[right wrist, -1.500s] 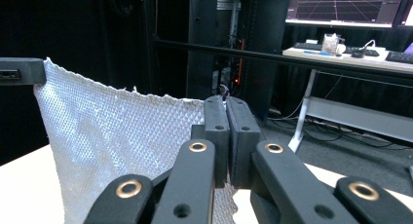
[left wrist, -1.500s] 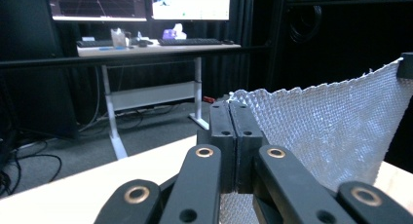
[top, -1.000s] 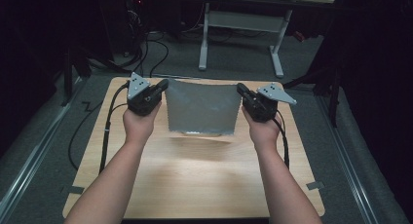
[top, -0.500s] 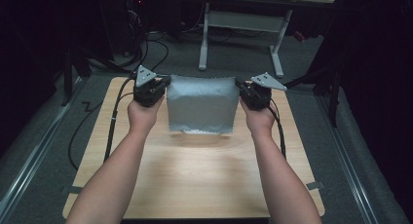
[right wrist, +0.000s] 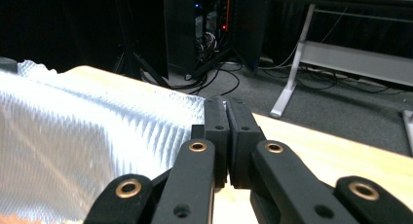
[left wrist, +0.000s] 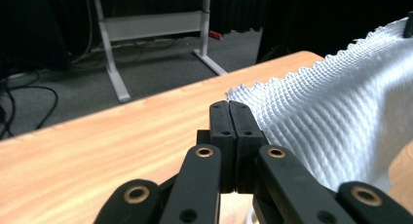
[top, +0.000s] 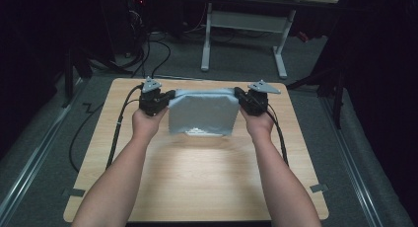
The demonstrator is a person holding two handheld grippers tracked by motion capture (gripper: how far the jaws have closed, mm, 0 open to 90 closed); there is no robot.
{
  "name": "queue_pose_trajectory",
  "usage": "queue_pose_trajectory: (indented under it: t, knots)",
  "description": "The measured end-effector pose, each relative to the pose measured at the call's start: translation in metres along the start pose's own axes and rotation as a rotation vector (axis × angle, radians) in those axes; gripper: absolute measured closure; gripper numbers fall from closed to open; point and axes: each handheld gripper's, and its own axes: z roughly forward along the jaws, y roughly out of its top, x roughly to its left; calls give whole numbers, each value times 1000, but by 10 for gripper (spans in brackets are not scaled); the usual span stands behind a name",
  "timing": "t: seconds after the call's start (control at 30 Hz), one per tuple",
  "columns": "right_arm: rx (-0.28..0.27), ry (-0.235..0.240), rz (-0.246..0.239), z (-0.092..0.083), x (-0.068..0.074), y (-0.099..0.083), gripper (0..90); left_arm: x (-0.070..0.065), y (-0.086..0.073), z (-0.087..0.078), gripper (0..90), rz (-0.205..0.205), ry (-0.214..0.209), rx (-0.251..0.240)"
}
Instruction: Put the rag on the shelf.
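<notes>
A pale grey textured cloth (top: 202, 113) hangs stretched between the two grippers above the far half of the wooden table (top: 197, 182). My left gripper (top: 170, 99) is shut on the cloth's upper left corner. My right gripper (top: 237, 94) is shut on its upper right corner. In the left gripper view the jaws (left wrist: 229, 107) meet on the cloth's zigzag edge (left wrist: 316, 117), which runs off to the right. From the right gripper view the jaws (right wrist: 226, 104) pinch the cloth (right wrist: 73, 136) as it spreads to the left. The lower edge of the cloth hangs near the tabletop.
Cables (top: 118, 133) trail from both grippers along the table's left and right sides. A white table frame (top: 244, 24) and dark equipment stand on the floor beyond the far edge. Bare wood lies between the forearms.
Both grippers have moved away from the person toward the table's far edge, carrying the cloth with them and lifting it. Both stay shut on the corners.
</notes>
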Motion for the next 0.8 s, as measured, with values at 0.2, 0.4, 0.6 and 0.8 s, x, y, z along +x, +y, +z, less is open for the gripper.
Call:
queue_pose_trajectory:
  t: [0.2, 0.4, 0.6, 0.8]
  knots:
    - [22, 12, 17, 0, -1, -15, 890, -3, -15, 3, 900, -14, -25, 25]
    - [34, 25, 19, 1, 2, -26, 889, -6, -28, 7, 900, -33, -38, 40]
    - [67, 28, 28, 4, 0, -39, 889, -3, -44, 12, 900, -51, -44, 76]
    - [92, 31, 43, 8, -2, -54, 889, -4, -56, 16, 900, -61, -55, 91]
